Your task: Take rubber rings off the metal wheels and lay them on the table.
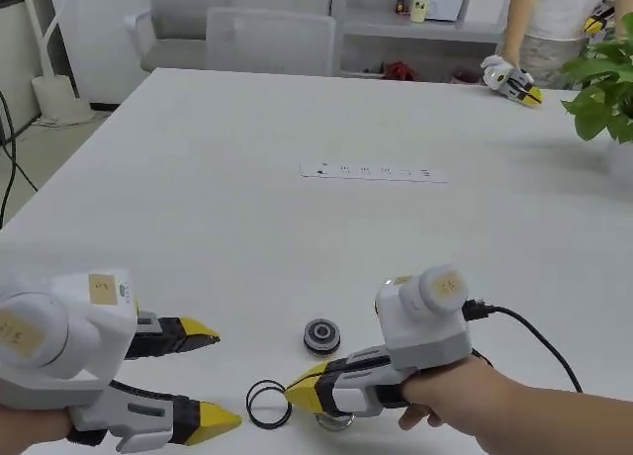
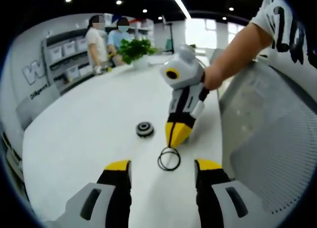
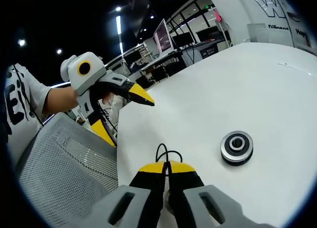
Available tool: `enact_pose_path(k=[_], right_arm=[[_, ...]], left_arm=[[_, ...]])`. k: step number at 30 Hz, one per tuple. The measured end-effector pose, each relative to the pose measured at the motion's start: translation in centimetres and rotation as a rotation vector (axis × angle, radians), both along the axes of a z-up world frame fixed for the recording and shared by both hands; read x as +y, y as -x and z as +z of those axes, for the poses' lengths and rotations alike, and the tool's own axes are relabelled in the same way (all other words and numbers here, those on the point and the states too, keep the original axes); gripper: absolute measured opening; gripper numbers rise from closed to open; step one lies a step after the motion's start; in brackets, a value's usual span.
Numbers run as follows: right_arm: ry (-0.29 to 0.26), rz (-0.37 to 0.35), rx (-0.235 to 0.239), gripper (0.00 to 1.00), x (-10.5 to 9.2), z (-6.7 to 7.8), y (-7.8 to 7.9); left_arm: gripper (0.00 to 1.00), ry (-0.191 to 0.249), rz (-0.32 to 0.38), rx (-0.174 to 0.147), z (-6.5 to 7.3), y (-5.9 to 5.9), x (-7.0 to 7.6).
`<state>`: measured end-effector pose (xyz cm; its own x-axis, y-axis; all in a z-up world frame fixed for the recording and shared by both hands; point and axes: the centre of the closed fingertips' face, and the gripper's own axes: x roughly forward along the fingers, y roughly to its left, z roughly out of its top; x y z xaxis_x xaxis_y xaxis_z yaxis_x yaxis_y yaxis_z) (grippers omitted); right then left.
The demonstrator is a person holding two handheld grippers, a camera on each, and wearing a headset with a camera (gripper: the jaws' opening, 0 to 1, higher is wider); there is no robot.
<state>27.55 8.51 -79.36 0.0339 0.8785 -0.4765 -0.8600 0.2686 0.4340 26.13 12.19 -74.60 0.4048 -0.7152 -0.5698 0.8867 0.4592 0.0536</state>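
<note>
Black rubber ring (image 1: pixel 265 404) lies flat on the white table (image 1: pixel 297 109) at the bottom centre of the head view. Its edge is caught at the yellow tips of the right gripper (image 1: pixel 297 391) — that claw is pressed closed, and in the right gripper view thin black loops stick out from between the two tips. It looks like a doubled loop; whether it is one ring or two I cannot tell. The left gripper (image 1: pixel 210 374), at the lower left, has its jaws spread wide and holds nothing. In the left gripper view the ring sits on the table just ahead of the gap between its tips, touching neither. A metal wheel (image 1: pixel 321 334) lies flat just above the ring in the head view — free of both claws. A white power strip (image 1: pixel 373 172) lies mid-table, and a green plant (image 1: pixel 605 89) stands at the right edge.
</note>
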Motion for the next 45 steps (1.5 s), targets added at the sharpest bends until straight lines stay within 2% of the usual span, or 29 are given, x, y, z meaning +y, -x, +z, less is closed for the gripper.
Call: enact_pose_path(k=[17, 27, 38, 45], right_arm=[[0.025, 0.011, -0.059, 0.17, -0.5, 0.2, -0.1], [0.001, -0.014, -0.085, 0.21, -1.1, 1.7, -0.9], [-0.011, -0.054, -0.11, 0.22, -2.4, 2.8, -2.1], [-0.021, -0.081, -0.132, 0.23, -3.3, 3.6, -3.0]], left_arm=[[0.52, -0.015, -0.009, 0.007, -0.4, -0.1, 0.0], [0.52, -0.015, -0.004, 0.002, -0.1, -0.5, 0.0], [0.52, -0.009, -0.003, -0.009, 0.7, -1.5, -0.6], [0.52, -0.006, -0.002, -0.021, 1.4, -2.6, -0.9]])
